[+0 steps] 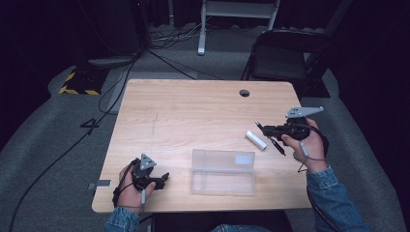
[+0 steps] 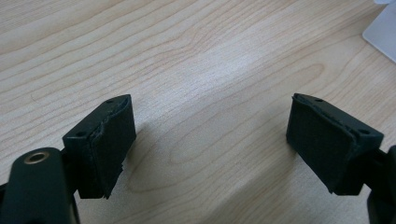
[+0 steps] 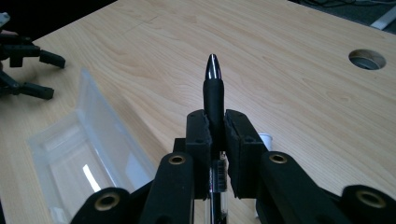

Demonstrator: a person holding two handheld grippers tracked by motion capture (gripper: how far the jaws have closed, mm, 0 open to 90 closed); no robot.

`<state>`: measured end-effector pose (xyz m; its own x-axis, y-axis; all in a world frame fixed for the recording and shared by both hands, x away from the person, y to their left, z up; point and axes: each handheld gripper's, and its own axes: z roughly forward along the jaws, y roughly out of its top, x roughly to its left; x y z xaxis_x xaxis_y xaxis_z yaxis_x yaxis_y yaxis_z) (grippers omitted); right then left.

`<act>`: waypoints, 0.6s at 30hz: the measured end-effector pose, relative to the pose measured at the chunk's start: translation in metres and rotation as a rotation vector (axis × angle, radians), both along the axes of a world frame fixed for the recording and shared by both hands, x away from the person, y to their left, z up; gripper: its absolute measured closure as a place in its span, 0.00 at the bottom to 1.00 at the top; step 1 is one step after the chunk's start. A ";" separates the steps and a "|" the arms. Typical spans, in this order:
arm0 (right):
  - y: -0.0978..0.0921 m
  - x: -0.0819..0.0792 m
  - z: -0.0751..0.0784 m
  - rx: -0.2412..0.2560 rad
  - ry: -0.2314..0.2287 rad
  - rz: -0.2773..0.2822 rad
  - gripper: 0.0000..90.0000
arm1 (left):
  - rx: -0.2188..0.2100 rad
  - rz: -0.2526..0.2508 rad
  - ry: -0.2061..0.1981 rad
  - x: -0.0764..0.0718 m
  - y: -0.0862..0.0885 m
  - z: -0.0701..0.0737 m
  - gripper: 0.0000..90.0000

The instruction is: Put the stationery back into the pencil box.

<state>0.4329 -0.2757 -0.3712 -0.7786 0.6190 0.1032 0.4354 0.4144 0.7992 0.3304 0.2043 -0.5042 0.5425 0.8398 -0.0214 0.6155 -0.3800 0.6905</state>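
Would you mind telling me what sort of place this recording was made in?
Probably a lab or studio set up for recording. A bare wooden table with a cable hole stands on grey carpet amid dark surroundings, loose cables trail across the floor, and a folding chair sits behind the table.

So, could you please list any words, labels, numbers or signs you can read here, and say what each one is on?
"4": a dark mark shaped like this digit on the grey floor left of the table.
Barcode label on the pen, clamped in the right hand-held gripper: bars show, digits too small to read.
Clear box: no readable text.
White cap: none.
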 end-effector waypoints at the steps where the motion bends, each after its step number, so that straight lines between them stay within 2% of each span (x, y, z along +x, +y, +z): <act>1: 0.002 -0.003 0.001 0.002 -0.007 0.011 0.90 | 0.000 -0.001 0.001 0.000 0.000 0.000 0.18; 7: 0.010 -0.010 0.003 0.003 -0.013 0.049 0.90 | 0.000 -0.001 0.001 0.000 0.000 0.000 0.18; 18: 0.035 -0.026 -0.002 0.015 -0.037 0.163 0.90 | -0.001 -0.001 0.001 0.000 0.000 0.000 0.18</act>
